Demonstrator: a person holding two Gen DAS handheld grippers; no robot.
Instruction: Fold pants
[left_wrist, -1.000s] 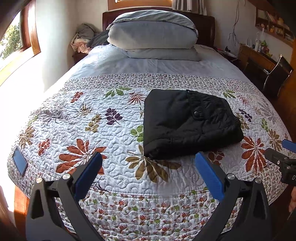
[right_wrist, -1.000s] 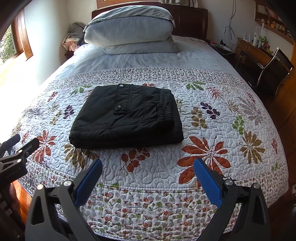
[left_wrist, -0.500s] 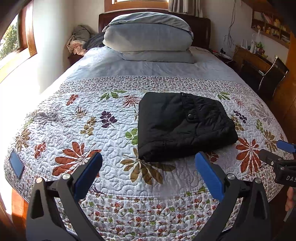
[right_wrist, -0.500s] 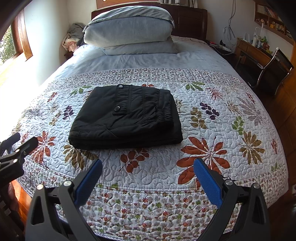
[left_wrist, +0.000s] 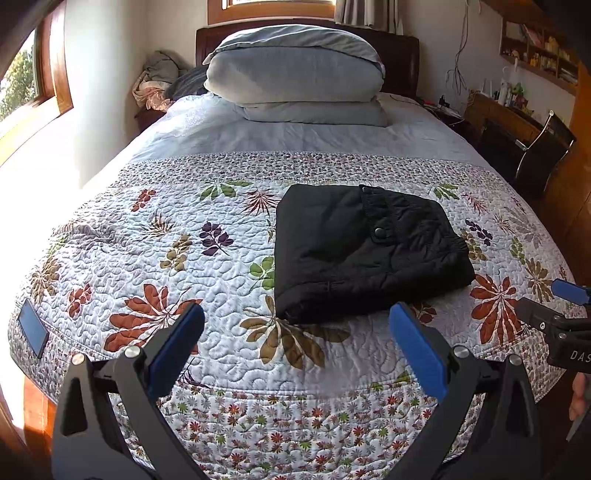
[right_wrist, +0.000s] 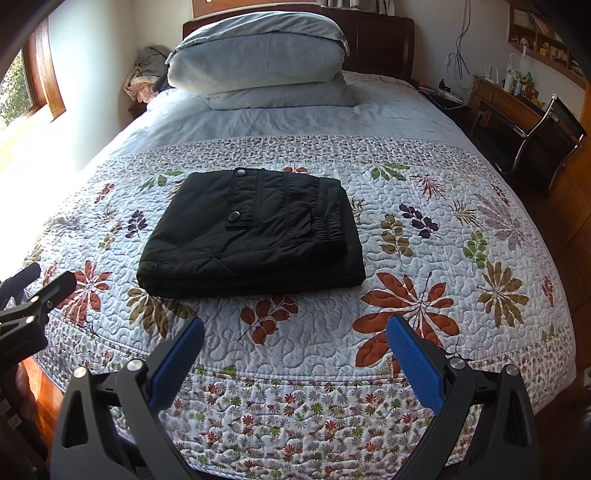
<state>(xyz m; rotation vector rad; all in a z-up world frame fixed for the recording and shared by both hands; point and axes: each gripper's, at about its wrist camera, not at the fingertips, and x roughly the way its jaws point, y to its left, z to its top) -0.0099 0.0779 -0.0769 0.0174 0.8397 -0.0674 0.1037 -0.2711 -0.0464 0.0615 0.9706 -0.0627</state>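
Observation:
Black pants (left_wrist: 365, 251) lie folded into a compact rectangle on the leaf-patterned quilt (left_wrist: 155, 258), pocket flap and snap buttons facing up; the same pants (right_wrist: 255, 229) fill the middle of the right wrist view. My left gripper (left_wrist: 295, 325) hangs open over the foot of the bed, short of the pants' near left corner and holding nothing. My right gripper (right_wrist: 295, 339) is open too, a little back from the pants' near edge, empty. Each gripper shows at the edge of the other's view: the right gripper (left_wrist: 554, 314), and the left gripper (right_wrist: 33, 291).
Two stacked grey pillows (left_wrist: 295, 74) lie at the headboard. A heap of clothes (left_wrist: 155, 81) sits at the back left. A desk and chair (left_wrist: 535, 147) stand right of the bed, a window (left_wrist: 22, 92) on the left. A dark phone (left_wrist: 33, 328) lies at the quilt's left edge.
Both grippers have drawn back slightly from the bed and stay open. The folded pants have not moved.

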